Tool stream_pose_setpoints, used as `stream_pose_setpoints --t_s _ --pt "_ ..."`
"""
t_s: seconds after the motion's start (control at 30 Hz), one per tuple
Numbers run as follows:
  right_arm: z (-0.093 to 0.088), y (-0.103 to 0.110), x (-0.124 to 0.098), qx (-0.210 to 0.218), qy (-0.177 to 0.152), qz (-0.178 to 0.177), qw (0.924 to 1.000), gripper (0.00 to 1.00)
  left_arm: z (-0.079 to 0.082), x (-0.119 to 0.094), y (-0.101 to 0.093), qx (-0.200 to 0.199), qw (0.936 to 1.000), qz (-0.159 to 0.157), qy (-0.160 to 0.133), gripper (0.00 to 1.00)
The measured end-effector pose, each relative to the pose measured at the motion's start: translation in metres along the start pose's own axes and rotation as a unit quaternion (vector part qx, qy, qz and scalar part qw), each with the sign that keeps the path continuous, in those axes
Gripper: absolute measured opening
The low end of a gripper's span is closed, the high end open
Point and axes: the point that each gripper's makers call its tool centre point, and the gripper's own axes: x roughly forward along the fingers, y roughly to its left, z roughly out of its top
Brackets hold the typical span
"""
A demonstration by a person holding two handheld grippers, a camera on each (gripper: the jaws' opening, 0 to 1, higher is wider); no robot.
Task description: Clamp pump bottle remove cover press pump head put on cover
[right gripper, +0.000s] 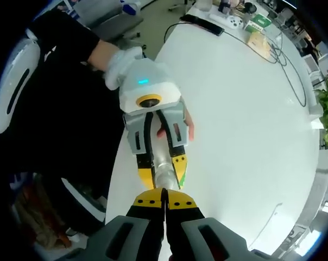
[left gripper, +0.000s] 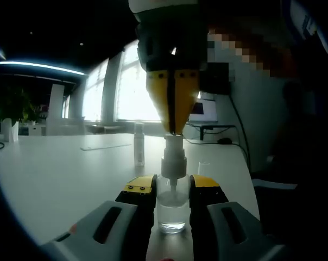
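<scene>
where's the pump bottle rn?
In the left gripper view the pump bottle stands on the white table, clamped between the left gripper jaws, with the right gripper on its pump head.

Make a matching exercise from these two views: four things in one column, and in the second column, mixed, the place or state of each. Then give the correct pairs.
Things
1. pump bottle
2. right gripper
3. cover
4. left gripper

Places or states
A. stands alone on the white table, farther back
B. jaws together, tips on top of the pump head
C. clear, upright, held between two yellow-tipped jaws
D. jaws on either side of the bottle's body

Pairs: 1-C, 2-B, 3-A, 4-D
</scene>
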Motion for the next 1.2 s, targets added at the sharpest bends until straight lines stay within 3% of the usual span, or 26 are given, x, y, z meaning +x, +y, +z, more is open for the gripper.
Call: stream_pose_setpoints --t_s 1.2 --pt "0.0001 -0.0001 -0.0005 -0.003 0.003 0.006 1.0 0.0 -0.0002 0.0 0.0014 0.0 1.0 -0.001 0.0 0.15"
